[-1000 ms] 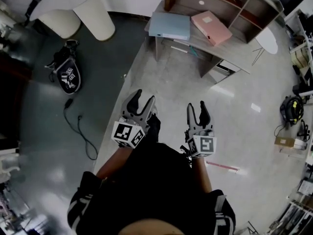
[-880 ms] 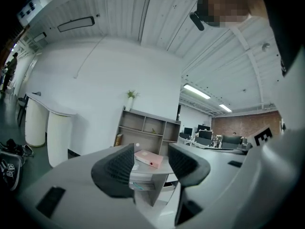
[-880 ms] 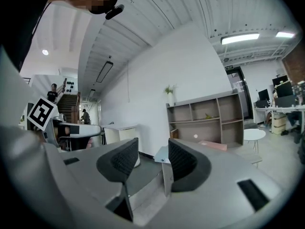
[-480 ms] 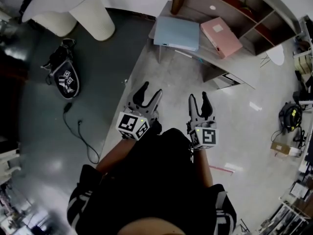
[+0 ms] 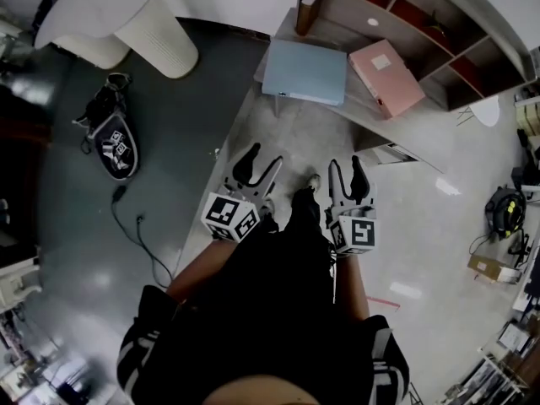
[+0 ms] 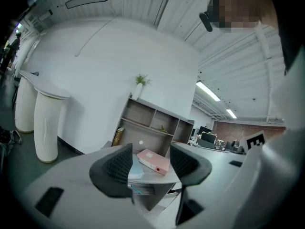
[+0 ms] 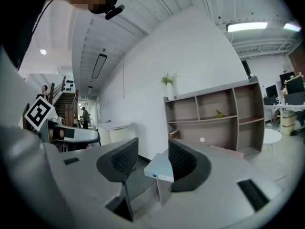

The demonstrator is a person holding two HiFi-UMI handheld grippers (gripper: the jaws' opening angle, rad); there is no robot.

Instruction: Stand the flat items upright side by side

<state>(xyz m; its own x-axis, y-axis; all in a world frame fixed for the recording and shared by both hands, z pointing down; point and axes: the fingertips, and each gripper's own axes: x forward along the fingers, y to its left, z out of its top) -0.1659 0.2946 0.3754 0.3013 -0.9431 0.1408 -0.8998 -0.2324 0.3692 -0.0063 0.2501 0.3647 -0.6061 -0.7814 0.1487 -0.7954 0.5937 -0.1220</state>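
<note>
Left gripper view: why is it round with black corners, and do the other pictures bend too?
Left gripper view: wide lens, black corners, shelf leans. Right gripper view: same bending, ceiling light glares. Head view: desk edges curve, floor shines in patches.

An office is shown. A blue folder [image 5: 305, 72] and a pink folder [image 5: 386, 77] are laid on a table [image 5: 359, 104] by a wooden shelf [image 5: 422, 15]. Desks with screens [image 6: 209, 141] are seen under long ceiling lights [image 6: 208, 91].

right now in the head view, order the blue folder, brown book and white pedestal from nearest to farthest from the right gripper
1. blue folder, flat at the desk front, ahead of the right gripper
2. brown book, upright at the desk's back
3. white pedestal, far off to the left
</note>
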